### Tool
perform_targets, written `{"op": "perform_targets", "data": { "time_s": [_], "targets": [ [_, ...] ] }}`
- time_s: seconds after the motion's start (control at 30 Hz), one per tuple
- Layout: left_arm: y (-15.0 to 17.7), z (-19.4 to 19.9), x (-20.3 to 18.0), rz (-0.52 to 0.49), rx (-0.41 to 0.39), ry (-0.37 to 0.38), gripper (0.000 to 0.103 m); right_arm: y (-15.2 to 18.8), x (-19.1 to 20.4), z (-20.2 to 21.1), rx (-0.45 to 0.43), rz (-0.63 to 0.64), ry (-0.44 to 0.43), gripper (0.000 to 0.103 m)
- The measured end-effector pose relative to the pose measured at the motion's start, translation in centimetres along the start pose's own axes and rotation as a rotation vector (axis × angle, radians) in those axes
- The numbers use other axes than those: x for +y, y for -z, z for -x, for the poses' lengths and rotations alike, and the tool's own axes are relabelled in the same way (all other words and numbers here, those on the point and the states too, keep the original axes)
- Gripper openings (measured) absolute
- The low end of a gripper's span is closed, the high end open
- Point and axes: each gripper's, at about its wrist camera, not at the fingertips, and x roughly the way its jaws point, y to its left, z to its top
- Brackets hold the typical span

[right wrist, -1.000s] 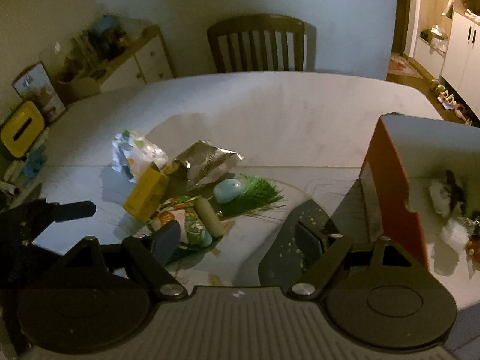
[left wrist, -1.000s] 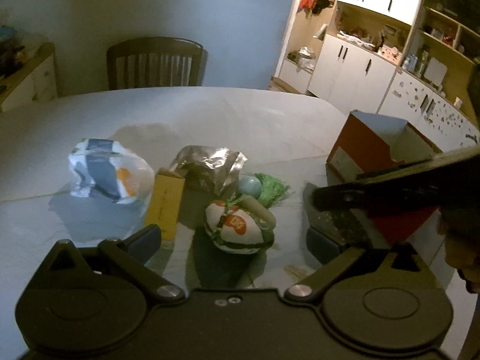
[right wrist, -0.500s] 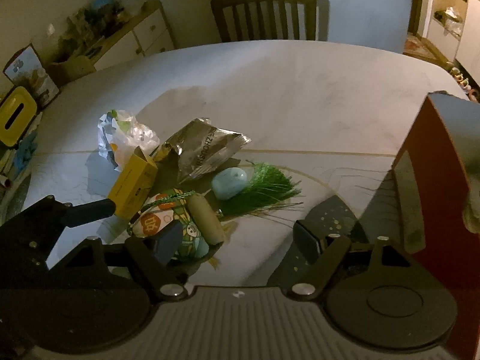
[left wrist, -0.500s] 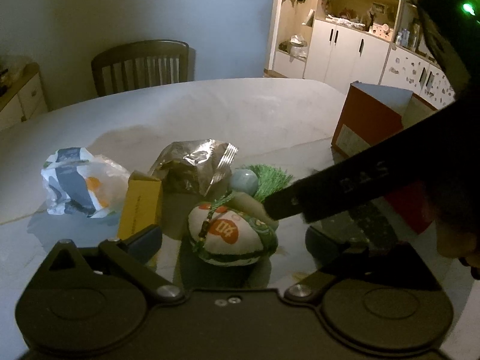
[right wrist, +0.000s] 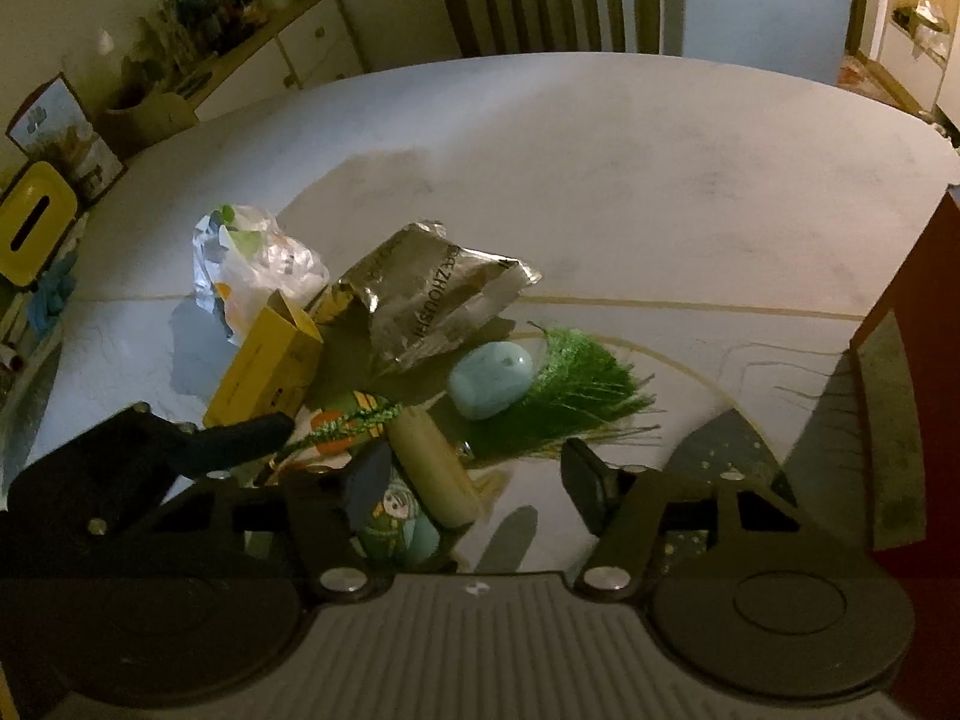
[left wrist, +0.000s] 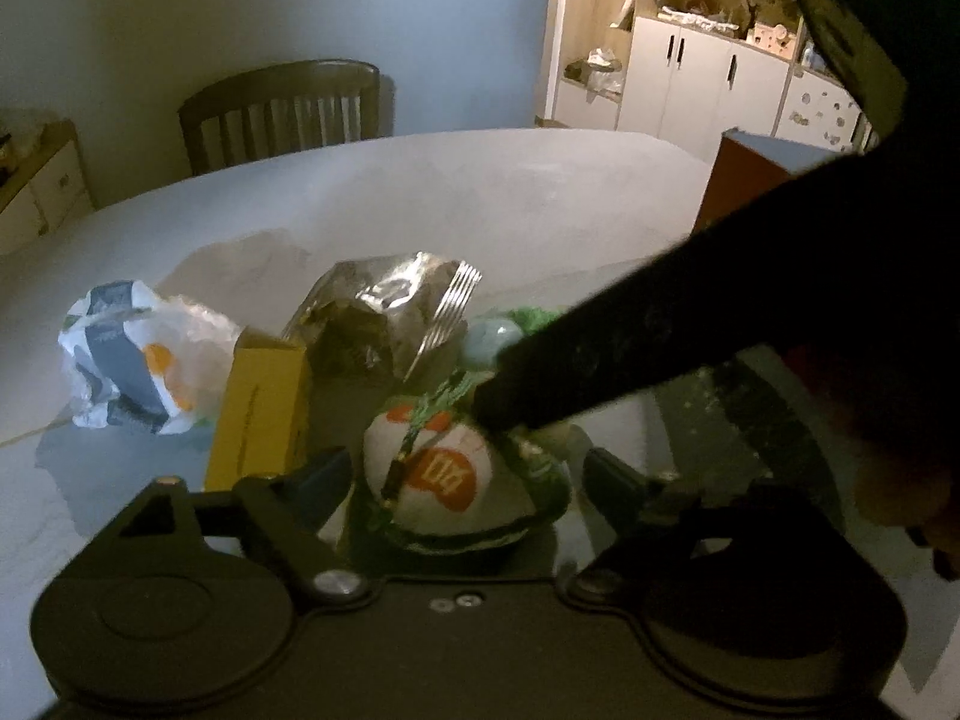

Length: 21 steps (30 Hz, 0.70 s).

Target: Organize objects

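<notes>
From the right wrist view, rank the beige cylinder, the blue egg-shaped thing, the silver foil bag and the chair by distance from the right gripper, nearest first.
From the right gripper:
1. Beige cylinder, between the fingers, nearer the left one.
2. Blue egg-shaped thing, just beyond, on the green tuft.
3. Silver foil bag, behind it, to the left.
4. Chair, across the table.

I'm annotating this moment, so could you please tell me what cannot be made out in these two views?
- Orange box: in the left wrist view the dark right gripper crosses it; the right wrist view's edge cuts it off, contents unseen.
- Blue egg: mostly hidden by that same gripper in the left view.
- Round pouch: whether the left gripper touches it; blurred.
</notes>
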Motion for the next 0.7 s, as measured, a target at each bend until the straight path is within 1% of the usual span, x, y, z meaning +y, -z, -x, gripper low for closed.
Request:
{"op": "perform_targets", "data": {
  "time_s": [0.07, 0.13, 0.27, 0.37, 0.43, 0.57, 0.7],
  "targets": [
    [0.2, -0.2, 0.2, 0.004, 0.008, 0.004, 0.08, -0.1, -0.1, -0.2, 0.0, -0.01, -0.011, 0.053],
    [0.3, -0.1, 0.3, 0.006, 0.005, 0.003, 0.079, -0.1, -0.2, -0.3, -0.003, -0.021, -0.024, 0.048],
    [0.1, -0.1, -0.1, 0.004, 0.0, 0.009, 0.073, -0.1, 0.0, -0.5, -0.009, -0.025, -0.04, 0.04],
    [-0.1, -0.1, 0.0, 0.012, 0.003, 0.007, 0.072, -0.3, 0.3, -0.5, -0.012, -0.026, -0.041, 0.033],
    [-0.2, -0.1, 0.1, 0.017, 0.005, 0.011, 0.071, -0.3, 0.6, -0.5, -0.013, -0.022, -0.035, 0.032],
    [-0.3, 0.0, 0.2, 0.023, 0.014, 0.015, 0.069, -0.3, 0.8, -0.4, -0.014, -0.026, -0.038, 0.023],
    [-0.4, 0.0, 0.2, 0.024, 0.017, 0.018, 0.066, -0.2, 1.5, -0.3, -0.017, -0.018, -0.023, 0.019]
  ]
}}
